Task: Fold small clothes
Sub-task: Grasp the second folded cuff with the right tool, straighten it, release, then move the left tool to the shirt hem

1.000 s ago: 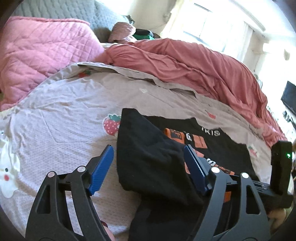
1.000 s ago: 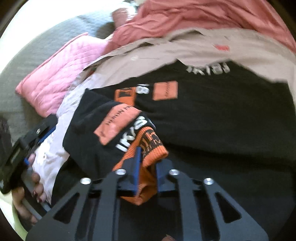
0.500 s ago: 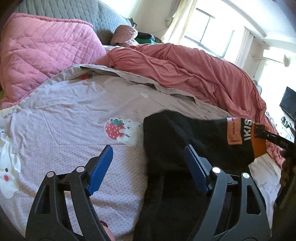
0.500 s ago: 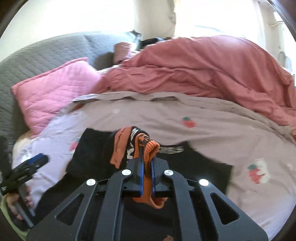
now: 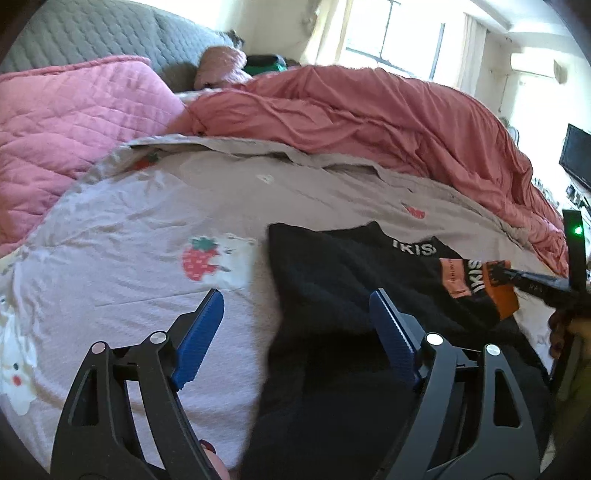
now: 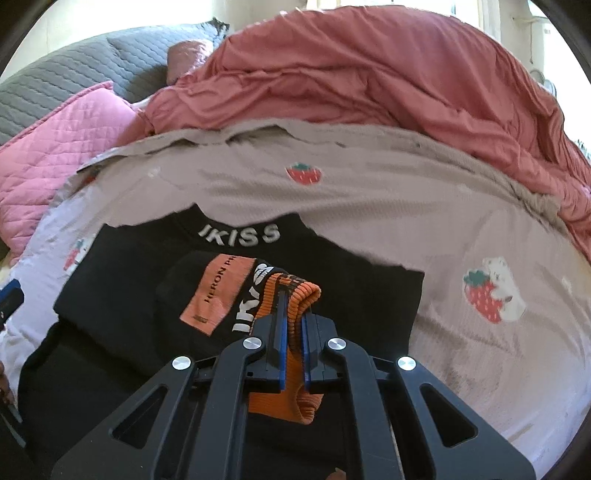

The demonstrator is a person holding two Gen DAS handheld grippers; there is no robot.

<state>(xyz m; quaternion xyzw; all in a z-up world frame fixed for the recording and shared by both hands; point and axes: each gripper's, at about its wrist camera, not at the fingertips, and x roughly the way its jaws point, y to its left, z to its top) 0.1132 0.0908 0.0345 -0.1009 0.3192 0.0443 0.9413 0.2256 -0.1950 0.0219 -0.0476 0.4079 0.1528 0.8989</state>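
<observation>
A black sweater (image 5: 332,295) with white "IKISS" lettering lies on the strawberry-print bedsheet (image 5: 147,229); it also shows in the right wrist view (image 6: 147,258). My right gripper (image 6: 293,306) is shut on the sleeve's orange ribbed cuff (image 6: 295,291) and holds the sleeve folded across the sweater's body. In the left wrist view that gripper (image 5: 524,278) shows at the far right, pinching the orange cuff (image 5: 498,295). My left gripper (image 5: 295,328) is open and empty, low over the sweater's left edge, one finger over the sheet.
A rumpled red-pink duvet (image 5: 369,110) is heaped along the far side of the bed. A pink quilted pillow (image 5: 66,118) lies at the left against a grey headboard (image 5: 92,33). A window (image 5: 388,33) is behind.
My right gripper lifted the sleeve by its cuff, carried it to the right, then lowered it across the sweater's body. My left gripper stayed open and barely moved.
</observation>
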